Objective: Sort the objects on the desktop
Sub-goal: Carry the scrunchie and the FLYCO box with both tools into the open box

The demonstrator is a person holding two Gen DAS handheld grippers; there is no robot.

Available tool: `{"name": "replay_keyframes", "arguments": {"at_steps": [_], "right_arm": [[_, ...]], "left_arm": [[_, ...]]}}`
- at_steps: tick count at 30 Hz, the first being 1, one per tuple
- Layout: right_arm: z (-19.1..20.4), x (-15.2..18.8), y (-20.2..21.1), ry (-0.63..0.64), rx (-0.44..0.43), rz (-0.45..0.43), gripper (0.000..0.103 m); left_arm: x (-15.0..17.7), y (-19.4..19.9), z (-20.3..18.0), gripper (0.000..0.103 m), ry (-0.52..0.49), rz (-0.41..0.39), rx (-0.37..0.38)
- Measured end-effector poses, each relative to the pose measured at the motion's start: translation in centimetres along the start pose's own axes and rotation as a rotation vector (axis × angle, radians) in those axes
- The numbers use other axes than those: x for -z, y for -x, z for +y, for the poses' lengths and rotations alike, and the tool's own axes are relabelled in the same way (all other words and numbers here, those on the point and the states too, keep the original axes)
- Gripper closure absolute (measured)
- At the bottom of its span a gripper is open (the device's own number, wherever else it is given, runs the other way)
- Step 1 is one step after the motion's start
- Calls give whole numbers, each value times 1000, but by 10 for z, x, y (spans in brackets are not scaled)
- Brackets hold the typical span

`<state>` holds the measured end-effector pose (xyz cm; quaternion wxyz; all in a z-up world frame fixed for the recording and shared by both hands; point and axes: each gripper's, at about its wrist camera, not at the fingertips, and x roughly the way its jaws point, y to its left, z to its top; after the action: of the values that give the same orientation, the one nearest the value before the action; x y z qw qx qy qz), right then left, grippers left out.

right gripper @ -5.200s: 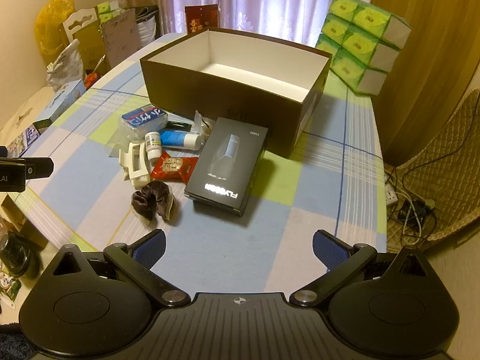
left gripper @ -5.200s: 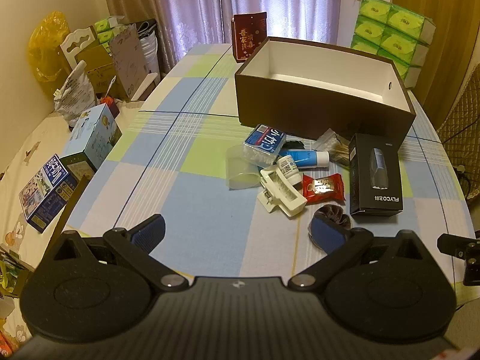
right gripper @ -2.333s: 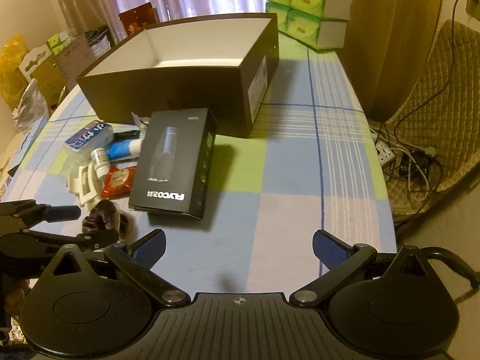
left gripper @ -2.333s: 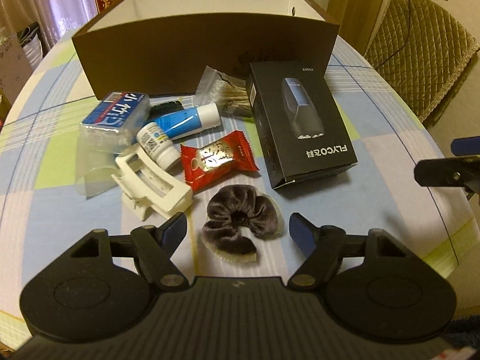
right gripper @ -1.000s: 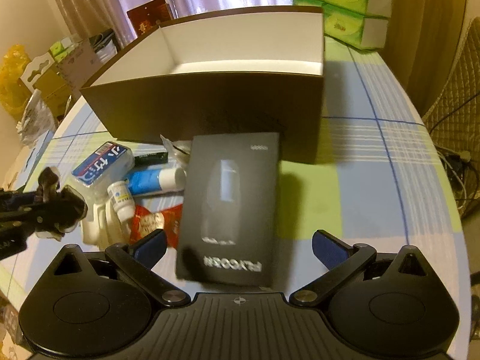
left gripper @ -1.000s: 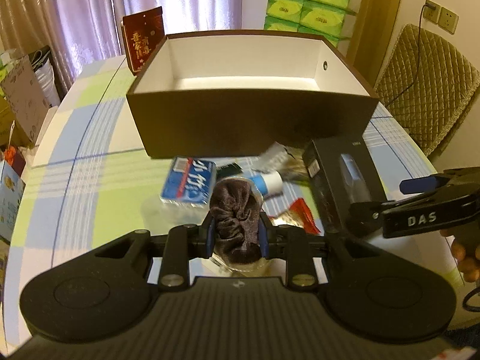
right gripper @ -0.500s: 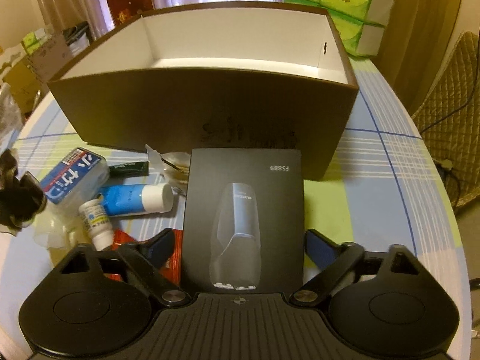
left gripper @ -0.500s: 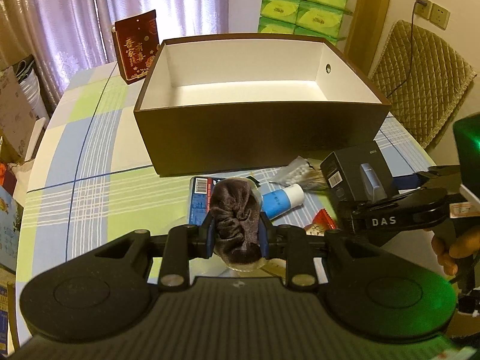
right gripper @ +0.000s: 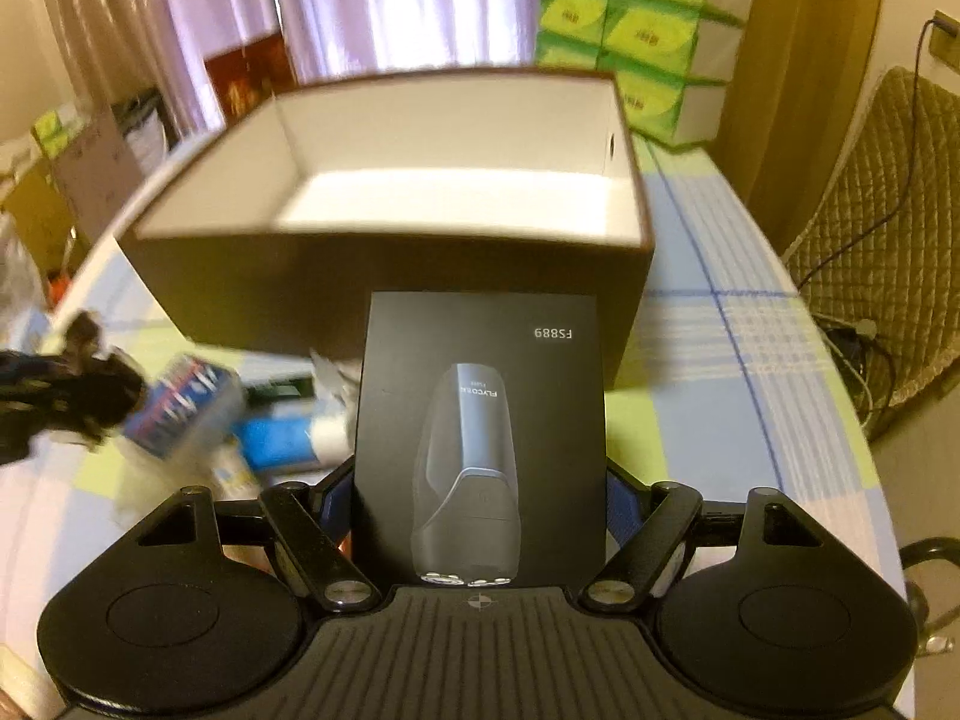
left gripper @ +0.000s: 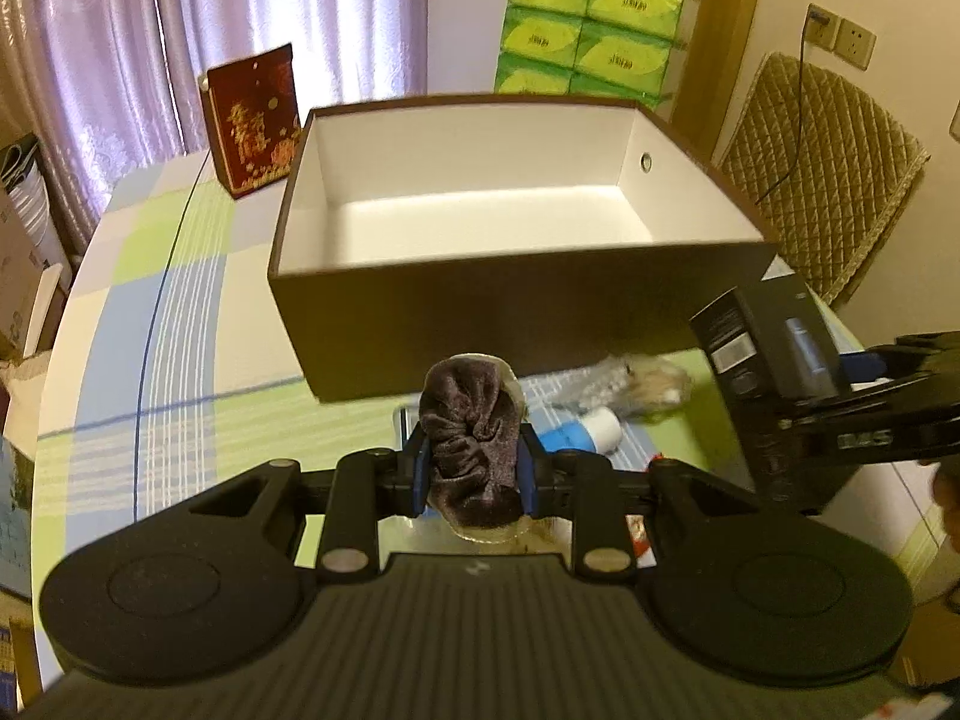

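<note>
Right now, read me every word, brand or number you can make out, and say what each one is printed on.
"FS889": on the black shaver box, upside down to the camera, held in the right tongs.
"FLYCO": on the shaver pictured on that box, small.
Red gift box: gold characters, not readable.
Green tissue packs: print too small.
Blue packet: blurred.

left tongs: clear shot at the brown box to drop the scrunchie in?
Probably yes. The left tongs are shut on the scrunchie, held up just short of the brown box. Its top is open, its inside looks bare, and nothing stands between them. The right tongs with the black shaver box sit off to the side.
</note>
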<state>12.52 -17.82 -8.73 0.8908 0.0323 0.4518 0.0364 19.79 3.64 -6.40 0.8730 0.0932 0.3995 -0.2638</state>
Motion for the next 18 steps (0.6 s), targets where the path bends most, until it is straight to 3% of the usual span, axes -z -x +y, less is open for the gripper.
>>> {"name": "replay_keyframes", "arguments": {"at_steps": [9,18], "right_arm": [[9,-59,33,-42,-46,-117,27],[15,-135,7,-16,-24,-205,27]], "left_arm": [[-45,-4,6,80,-11,-72,55],[-110,-39,28,80,1,-130,12]]}}
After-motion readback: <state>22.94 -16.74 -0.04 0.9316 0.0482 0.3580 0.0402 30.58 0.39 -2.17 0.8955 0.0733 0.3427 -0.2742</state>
